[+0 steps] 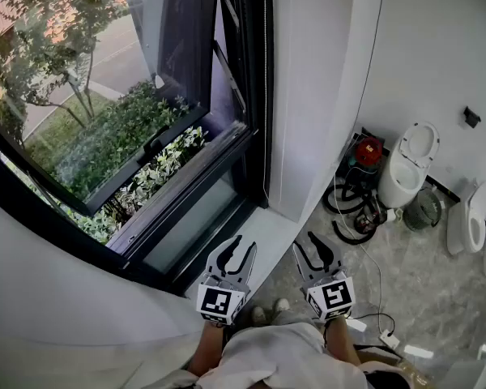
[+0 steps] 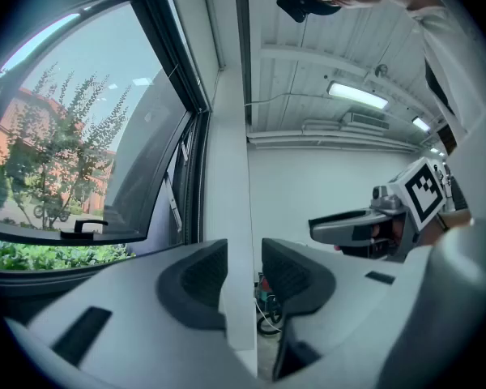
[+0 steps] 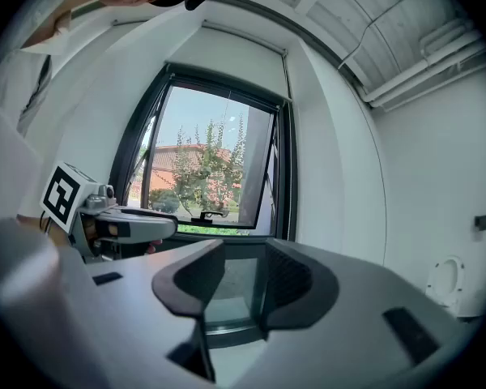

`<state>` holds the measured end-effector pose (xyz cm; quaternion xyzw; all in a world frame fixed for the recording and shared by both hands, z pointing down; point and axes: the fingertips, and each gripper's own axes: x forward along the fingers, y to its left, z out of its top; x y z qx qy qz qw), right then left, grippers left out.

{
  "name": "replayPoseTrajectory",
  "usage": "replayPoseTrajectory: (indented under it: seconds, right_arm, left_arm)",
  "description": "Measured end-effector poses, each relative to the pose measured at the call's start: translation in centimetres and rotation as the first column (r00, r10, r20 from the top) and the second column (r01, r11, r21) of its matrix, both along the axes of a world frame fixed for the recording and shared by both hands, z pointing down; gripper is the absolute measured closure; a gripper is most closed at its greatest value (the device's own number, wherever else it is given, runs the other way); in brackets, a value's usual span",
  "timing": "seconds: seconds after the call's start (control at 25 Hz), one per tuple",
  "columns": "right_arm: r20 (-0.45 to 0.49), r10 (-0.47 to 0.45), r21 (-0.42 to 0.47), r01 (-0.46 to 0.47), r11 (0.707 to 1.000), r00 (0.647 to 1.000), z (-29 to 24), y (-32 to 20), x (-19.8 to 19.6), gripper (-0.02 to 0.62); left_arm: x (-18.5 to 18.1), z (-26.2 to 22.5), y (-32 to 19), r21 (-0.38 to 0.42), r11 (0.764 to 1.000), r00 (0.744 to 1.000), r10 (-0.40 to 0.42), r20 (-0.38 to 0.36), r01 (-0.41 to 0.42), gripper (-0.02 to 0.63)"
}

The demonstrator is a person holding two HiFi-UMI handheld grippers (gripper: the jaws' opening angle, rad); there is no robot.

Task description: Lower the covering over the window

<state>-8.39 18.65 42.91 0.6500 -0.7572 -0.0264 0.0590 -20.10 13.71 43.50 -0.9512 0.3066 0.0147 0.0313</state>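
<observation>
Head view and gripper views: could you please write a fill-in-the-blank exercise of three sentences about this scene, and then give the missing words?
1. The left gripper and the right gripper are both ___, not shut, and hold nothing.
2. The roller blind above the window is rolled ___, so the window is uncovered.
3. In the head view, the white toilet stands on the floor to the ___ of the window.

Missing words: open; up; right.

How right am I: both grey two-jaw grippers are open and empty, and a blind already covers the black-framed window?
The black-framed window is uncovered: the right gripper view shows trees through bare glass. The left gripper and right gripper are open and empty.
</observation>
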Motion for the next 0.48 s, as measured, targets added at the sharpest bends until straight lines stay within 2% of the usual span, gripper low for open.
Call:
replayPoseTrajectory:
  seconds: [0.16,0.48]
  right_arm:
    - [0.028,-0.015,0.029,0.014,0.999,1.0,-0.1,-0.3,-0.5,0.433]
    - [0.013,-0.009,0.018,0.009,1.0,1.0,0.1,-2.1,0.1,0.433]
  left_arm:
    - [0.1,-0.1,-0.1,-0.003,1.0,1.0,0.007,-0.013,-0.007,0.468]
    - [1.1,-0.1,-1.3,-0.009,1.0,1.0,0.012,-0.018,-0.012,0.468]
